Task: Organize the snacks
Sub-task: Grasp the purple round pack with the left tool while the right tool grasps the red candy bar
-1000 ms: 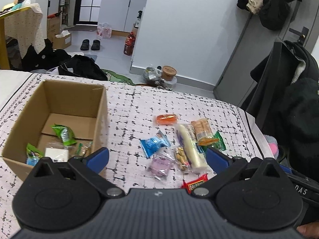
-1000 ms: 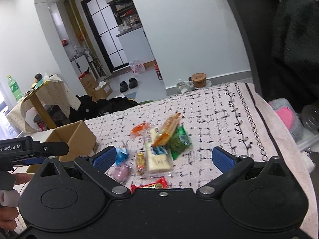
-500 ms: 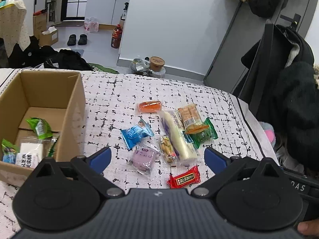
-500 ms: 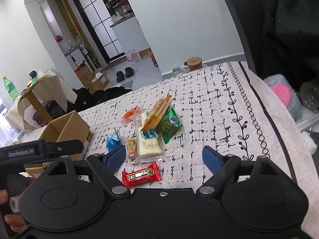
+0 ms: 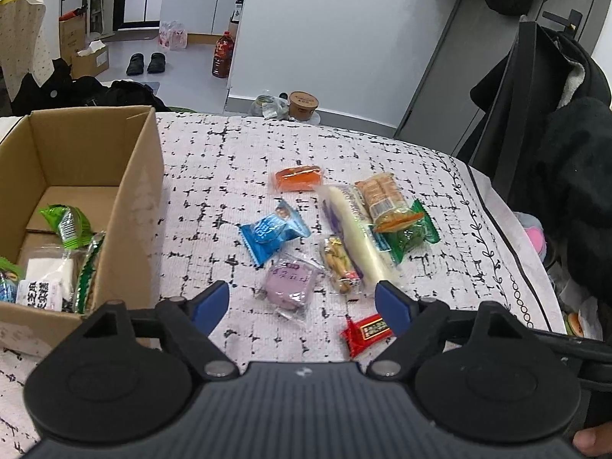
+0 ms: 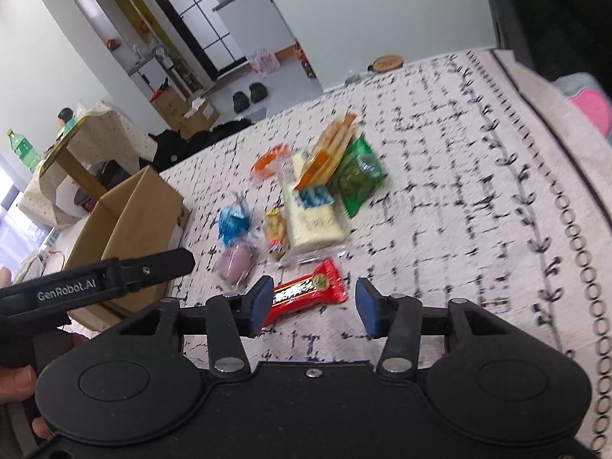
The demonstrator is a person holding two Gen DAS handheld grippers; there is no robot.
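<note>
Loose snacks lie on the patterned cloth [image 5: 214, 160]: a purple packet [image 5: 288, 281], a blue one [image 5: 273, 229], an orange one [image 5: 298, 178], a long white one [image 5: 355, 237] and a red bar [image 5: 365, 331]. My left gripper [image 5: 302, 306] hangs just short of the purple packet with its jaws closing and the pads clear of it. My right gripper [image 6: 313, 304] straddles the red bar [image 6: 306, 290]; its jaws are closing, with a gap still at the right pad. A cardboard box [image 5: 141, 199] at the left holds several packets.
A biscuit pack [image 5: 382, 199], a green packet [image 5: 409, 235] and a small nut packet [image 5: 340, 264] crowd the pile's right side. A chair hung with dark coats [image 5: 554, 134] stands past the right edge. The left gripper's body [image 6: 114, 279] reaches in before the box [image 6: 130, 214].
Both grippers have sunk toward the snack pile and their jaws have narrowed. The red bar now lies between the right jaws, and the purple packet sits close before the left ones.
</note>
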